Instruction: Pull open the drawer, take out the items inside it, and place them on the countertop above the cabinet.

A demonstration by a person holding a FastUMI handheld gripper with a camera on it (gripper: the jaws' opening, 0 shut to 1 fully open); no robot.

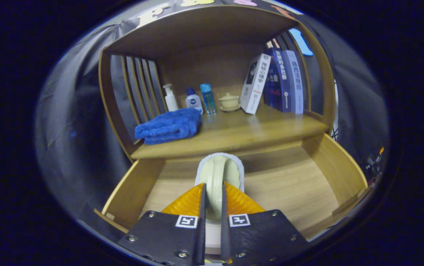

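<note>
Gripper (212, 192) clamped on pale-green brush (217, 173) w/ fluffy white rim, above open wooden drawer (293, 184); bare floor either side. Countertop (241, 133) edge just beyond.

Smooth wooden drawer (330, 166), fluffy blue cloth towel (169, 126), glossy plastic bottles (208, 98)

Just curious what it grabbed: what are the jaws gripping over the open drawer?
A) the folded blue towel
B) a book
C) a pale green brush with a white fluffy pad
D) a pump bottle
C: both fingers of the gripper press on the pale green brush above the open drawer.
</note>
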